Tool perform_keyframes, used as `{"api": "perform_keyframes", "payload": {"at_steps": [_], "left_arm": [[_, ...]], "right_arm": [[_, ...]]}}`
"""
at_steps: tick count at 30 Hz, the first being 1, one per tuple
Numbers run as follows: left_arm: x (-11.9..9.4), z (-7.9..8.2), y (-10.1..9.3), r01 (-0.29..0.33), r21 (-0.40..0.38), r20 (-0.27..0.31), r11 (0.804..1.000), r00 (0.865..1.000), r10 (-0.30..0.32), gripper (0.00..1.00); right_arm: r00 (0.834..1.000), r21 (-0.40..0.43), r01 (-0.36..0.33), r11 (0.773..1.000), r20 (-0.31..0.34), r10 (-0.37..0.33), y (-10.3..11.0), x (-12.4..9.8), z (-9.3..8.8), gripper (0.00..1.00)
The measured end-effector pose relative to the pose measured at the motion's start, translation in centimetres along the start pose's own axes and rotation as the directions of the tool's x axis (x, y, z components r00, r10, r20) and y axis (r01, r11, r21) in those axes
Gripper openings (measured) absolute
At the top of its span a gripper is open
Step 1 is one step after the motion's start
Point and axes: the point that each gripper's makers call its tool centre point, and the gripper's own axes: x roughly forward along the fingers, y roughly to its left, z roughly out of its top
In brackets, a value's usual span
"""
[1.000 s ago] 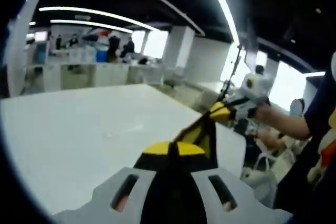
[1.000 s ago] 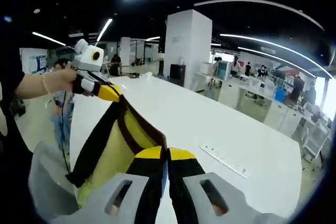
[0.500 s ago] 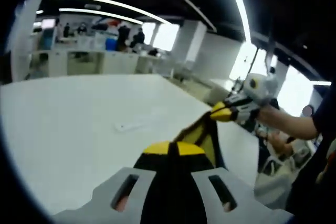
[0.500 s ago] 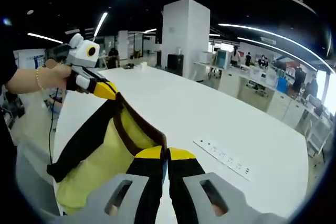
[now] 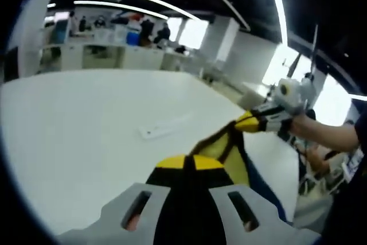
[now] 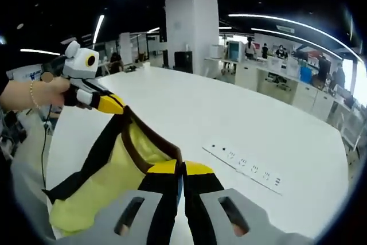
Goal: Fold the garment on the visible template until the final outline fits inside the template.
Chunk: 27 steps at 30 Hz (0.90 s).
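A yellow garment with black edging (image 6: 123, 162) hangs in the air between the two grippers, over a big white table (image 6: 189, 113). My right gripper (image 6: 182, 167) is shut on one edge of it. The left gripper (image 6: 112, 104), held in a person's hand, is shut on the other edge at the left of the right gripper view. In the left gripper view my left gripper (image 5: 188, 162) is shut on the garment (image 5: 226, 153), and the right gripper (image 5: 249, 121) grips its far corner at the right.
A white power strip (image 6: 246, 164) lies on the table right of the garment, also seen as a pale strip (image 5: 163, 129) in the left gripper view. Around the table is an open office with a white pillar (image 6: 192, 32), desks and several people.
Both views have tilted down toward the table, so more tabletop and the power strip show. The garment hangs lower and spreads wider between the grippers. Both grips are unchanged.
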Motion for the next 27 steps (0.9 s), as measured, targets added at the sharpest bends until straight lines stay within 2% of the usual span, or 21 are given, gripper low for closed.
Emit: {"api": "perform_keyframes", "payload": {"at_steps": [14, 20, 27], "left_arm": [[5.5, -2.3, 3.9, -0.075, 0.062, -0.089, 0.995, 0.993, 0.08, 0.0], [6.7, -3.8, 5.3, -0.093, 0.07, -0.128, 0.993, 0.987, 0.102, 0.0], [7.7, -5.0, 6.7, -0.112, 0.091, -0.165, 0.99, 0.978, 0.126, 0.0]], "right_arm": [[0.993, -0.012, -0.011, 1.0, -0.12, 0.01, -3.8, 5.5, -3.8, 0.03], [0.987, -0.021, -0.023, 1.0, -0.163, 0.019, -4.2, 7.1, -5.2, 0.03], [0.983, -0.008, -0.021, 1.0, -0.183, 0.019, -4.7, 8.8, -6.7, 0.03]]}}
